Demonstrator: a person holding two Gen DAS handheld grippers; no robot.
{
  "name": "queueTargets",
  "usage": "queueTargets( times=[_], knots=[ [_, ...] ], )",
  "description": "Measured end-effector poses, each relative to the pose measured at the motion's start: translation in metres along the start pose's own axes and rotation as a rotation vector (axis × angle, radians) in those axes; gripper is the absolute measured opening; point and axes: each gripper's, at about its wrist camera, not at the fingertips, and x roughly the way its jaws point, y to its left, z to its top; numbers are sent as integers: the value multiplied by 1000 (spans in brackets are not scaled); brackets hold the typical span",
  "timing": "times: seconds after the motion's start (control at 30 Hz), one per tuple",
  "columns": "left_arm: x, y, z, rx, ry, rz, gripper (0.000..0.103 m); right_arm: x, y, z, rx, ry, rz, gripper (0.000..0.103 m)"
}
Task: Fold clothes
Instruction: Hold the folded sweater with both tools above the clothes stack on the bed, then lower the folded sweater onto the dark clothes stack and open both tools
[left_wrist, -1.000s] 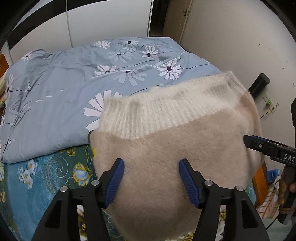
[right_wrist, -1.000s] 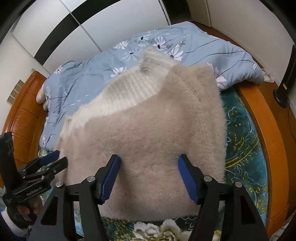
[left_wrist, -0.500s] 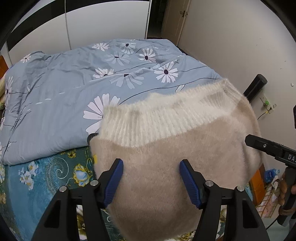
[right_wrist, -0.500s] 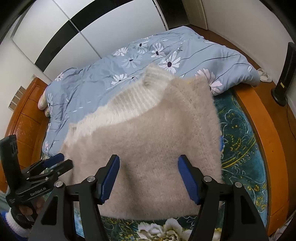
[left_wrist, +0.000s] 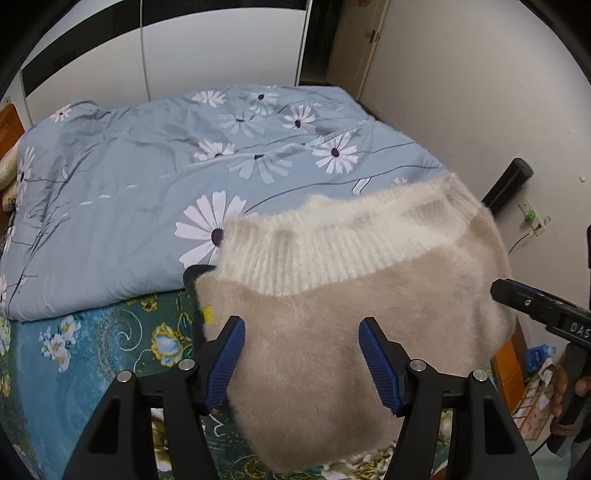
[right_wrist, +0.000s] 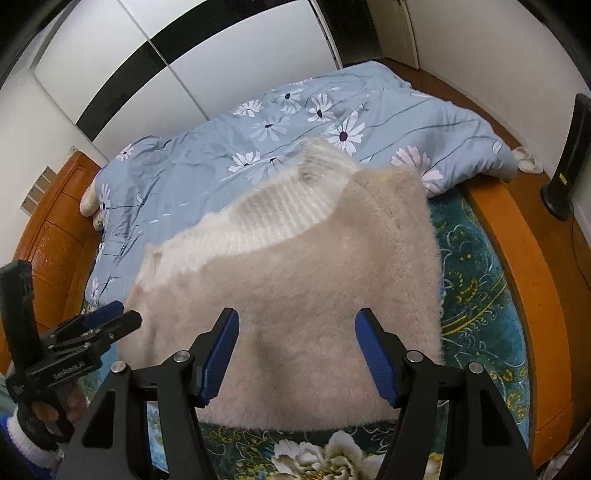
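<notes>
Left wrist view: fluffy beige sweater (left_wrist: 332, 332) in a compact, squared-off bundle with its white ribbed band (left_wrist: 332, 251) turned toward the blue daisy duvet (left_wrist: 147, 184). Lies on the teal floral bedsheet (left_wrist: 74, 369) just on the near side of that duvet; cannot tell whether the band touches the duvet's edge. Looks already folded, which fits either a finished fold or a pause before one more.

Left gripper (left_wrist: 301, 325) above the bundle's near half, blue-padded fingers (left_wrist: 225, 362) spread wide, holding nothing. Right gripper (right_wrist: 293, 317) likewise spread wide and empty, over the same bundle from the other side.

Likely trouble from here:
- Pinching only the top layer, then lifting: would peel the bundle open, since nothing pins the layers together.
- Ridged pads dragging across the long pile: could snag fibres and skew the edges.
- Uneven pull from the two sides: would twist the soft knit out of square.
- Pushing toward the duvet: could ruck the ribbed band against it.

Farther from the duvet, past the orange wooden bed frame (right_wrist: 517, 240): a basket (left_wrist: 532, 402) on the floor, something pale inside, too blurred to name; blue bottle (left_wrist: 539, 356) just beside it.
</notes>
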Motion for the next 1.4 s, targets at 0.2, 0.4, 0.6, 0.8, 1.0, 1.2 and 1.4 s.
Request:
queueTargets(
  times=[0.2,0.4,0.6,0.8,1.0,1.2,1.4],
  knots=[
    [-24,-2,-9,14,-33,-24,68,-12,9,-18,-25,6,-19,68],
    [-34,-2,-27,39,-16,-27,72,-23,21,-43,-57,29,-51,71],
    [-33,6,-45,74,12,-57,81,-19,32,-67,-70,53,-78,73],
    [-29,24,-64,95,57,-114,102,-10,41,-85,-42,66,-107,87],
    [-17,46,-78,118,96,-100,103,0,59,-101,-3,80,-139,87],
    [-8,76,-85,127,132,-115,103,6,79,-114,25,83,-180,100],
    [-5,91,-87,166,109,-116,103,10,103,-125,44,77,-240,103]
  ],
)
